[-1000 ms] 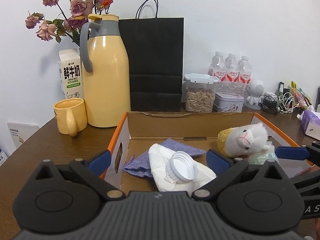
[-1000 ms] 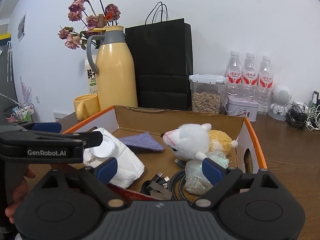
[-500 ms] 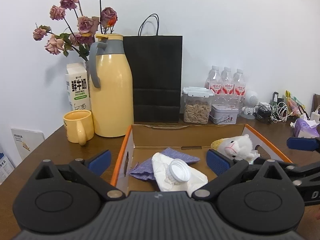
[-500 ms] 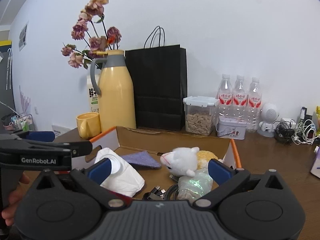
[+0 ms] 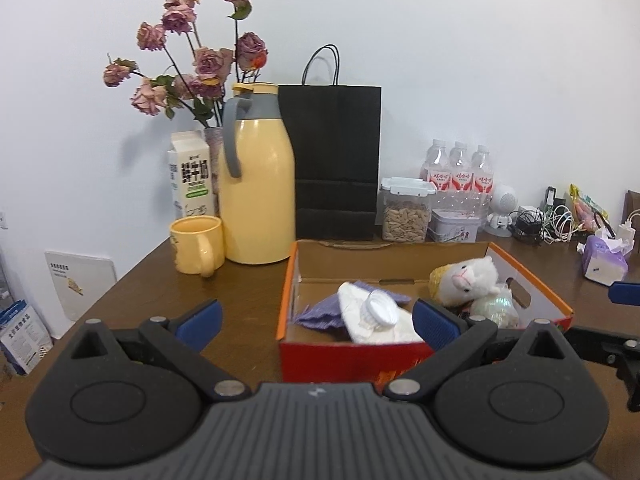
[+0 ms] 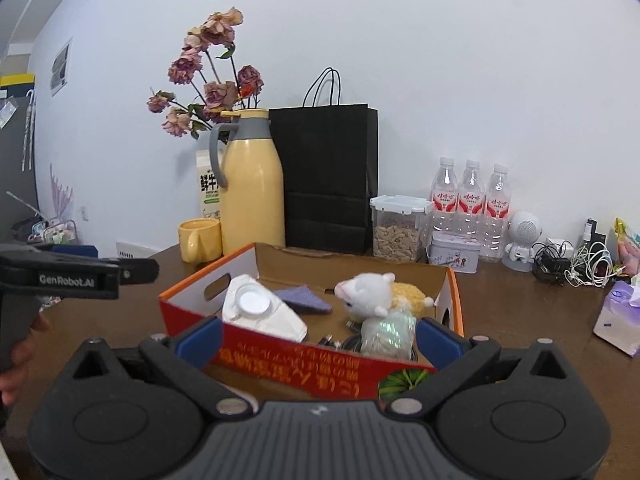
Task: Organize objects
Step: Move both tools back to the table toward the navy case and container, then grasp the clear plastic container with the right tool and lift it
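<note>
Your left hand-held gripper has its blue pads spread wide apart, nothing between them; it sits short of the box, above the bench. Ahead and to its left: a yellow mug, contents not visible, touching or just beside a tall yellow thermos jug with a grey handle. Behind these, a milk carton and a vase of dried roses, the vase mostly hidden by the jug. Just right of the jug stands a black paper bag; its inside cannot be seen.

Directly ahead of both grippers: an open cardboard box, orange-rimmed, red front wall. Contents, left to right: a white pouch with a round screw cap, lying on its side; a purple cloth partly under it; a white plush lamb with a yellow body; a clear crinkled packet below the plush; dark cables at the bottom, only partly seen.

Your right hand-held gripper is also fully apart, pads flanking the box's near wall in view but not touching it.

Beyond the box, right of the bag: a clear lidded canister about half full of pale seeds, a small lidded tin, three water bottles. Further right: a small white robot figure, tangled cables, and a purple tissue pack.
</note>
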`<state>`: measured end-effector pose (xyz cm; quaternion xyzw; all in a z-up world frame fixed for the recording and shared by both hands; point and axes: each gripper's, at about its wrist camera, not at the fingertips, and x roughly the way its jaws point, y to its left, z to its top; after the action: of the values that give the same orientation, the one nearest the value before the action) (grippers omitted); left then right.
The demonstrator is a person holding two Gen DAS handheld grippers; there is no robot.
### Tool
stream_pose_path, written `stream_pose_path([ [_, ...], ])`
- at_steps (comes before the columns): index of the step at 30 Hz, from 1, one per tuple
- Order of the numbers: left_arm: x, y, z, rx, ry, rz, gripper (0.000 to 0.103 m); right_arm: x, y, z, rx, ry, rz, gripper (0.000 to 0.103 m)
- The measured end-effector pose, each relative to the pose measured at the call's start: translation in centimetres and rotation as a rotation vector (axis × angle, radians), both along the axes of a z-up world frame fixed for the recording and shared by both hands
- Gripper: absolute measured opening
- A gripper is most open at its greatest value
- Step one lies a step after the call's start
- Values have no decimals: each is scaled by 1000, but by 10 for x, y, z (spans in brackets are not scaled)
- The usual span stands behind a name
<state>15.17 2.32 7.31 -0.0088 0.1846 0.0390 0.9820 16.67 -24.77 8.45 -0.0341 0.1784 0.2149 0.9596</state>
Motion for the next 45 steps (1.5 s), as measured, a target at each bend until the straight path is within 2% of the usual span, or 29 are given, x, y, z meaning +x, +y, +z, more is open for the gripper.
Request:
stream_pose_path([
  [15,-47,20,-16,-20,67,22,103,-47,-6,-15,-6,54,12,103],
  [27,-66,27,-26,-41,94,13,103,-71,5,-28,-35,99,36,103],
  [37,-64,31,-33,-50,115,8,103,-63,34,-51,-88,172,66,103],
  [45,-55,33,-40,-54,140,14,103,-40,56,-61,-84,173,45,103],
])
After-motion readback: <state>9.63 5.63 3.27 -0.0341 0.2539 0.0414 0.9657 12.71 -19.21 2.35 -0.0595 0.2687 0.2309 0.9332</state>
